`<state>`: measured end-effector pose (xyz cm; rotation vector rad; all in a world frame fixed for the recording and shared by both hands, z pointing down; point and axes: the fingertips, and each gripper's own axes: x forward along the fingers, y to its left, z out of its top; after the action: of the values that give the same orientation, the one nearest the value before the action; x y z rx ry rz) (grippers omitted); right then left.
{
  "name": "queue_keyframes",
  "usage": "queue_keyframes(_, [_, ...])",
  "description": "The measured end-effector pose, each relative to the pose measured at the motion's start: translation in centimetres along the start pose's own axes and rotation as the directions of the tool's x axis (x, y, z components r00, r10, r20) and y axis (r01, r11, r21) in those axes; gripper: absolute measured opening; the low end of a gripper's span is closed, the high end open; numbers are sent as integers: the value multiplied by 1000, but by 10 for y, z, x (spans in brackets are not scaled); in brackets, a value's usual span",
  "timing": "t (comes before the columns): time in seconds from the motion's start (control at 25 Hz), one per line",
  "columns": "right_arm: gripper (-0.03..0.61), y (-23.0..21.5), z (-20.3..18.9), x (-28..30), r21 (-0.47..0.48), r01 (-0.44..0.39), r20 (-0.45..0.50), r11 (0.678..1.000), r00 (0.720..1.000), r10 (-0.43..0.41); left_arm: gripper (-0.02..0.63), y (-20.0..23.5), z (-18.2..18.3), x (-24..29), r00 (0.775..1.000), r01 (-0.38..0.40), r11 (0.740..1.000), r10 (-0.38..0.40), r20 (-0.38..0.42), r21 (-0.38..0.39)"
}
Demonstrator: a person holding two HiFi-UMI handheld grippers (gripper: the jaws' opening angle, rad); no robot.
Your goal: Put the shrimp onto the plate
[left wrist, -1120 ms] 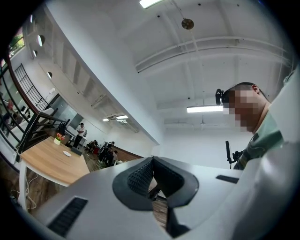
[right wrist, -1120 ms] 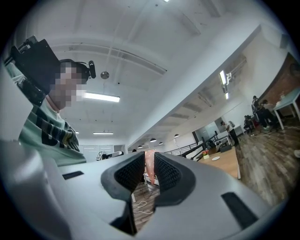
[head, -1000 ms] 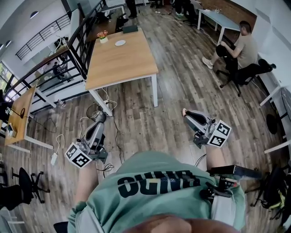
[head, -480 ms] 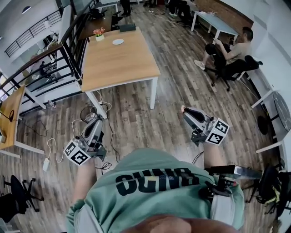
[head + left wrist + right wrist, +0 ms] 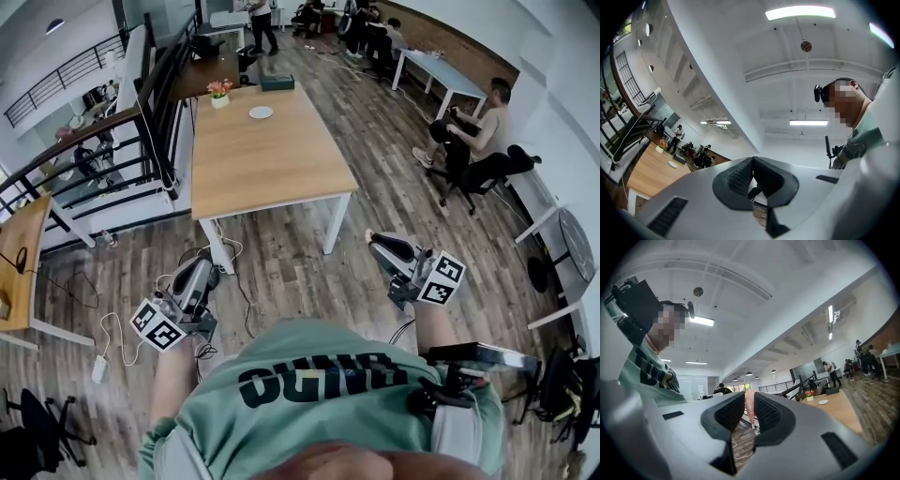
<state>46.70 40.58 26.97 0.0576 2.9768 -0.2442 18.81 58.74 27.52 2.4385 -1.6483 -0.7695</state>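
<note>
The person in the pale green printed T-shirt [image 5: 309, 394] stands on the grey-brown plank floor [image 5: 375, 187], short of the long light-wood table with white legs [image 5: 262, 164], a grey two-jaw gripper in each hand, both pointing toward it. The right gripper [image 5: 372, 240] has its ribbed black pads clamped on the small pale pink shrimp [image 5: 749, 409], which stands upright between them, held in the air well apart from the table. The left gripper [image 5: 202, 269] has its jaws together at the tips, and I can see nothing caught in them. At the table's far end lies the small round white plate [image 5: 261, 112], with nothing on it, near a little pot of pink and orange flowers [image 5: 219, 92] and a flat dark box [image 5: 277, 82]. Off to the right a person sits on a black office chair [image 5: 483, 141] beside a pale blue desk [image 5: 441, 67].
</note>
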Motion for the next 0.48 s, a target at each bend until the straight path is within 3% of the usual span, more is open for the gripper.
queue_keyframes(0.48, [67, -21, -12, 92, 7, -57, -59, 998, 997, 57, 5, 74, 14, -31, 997, -69, 997, 70, 27, -39])
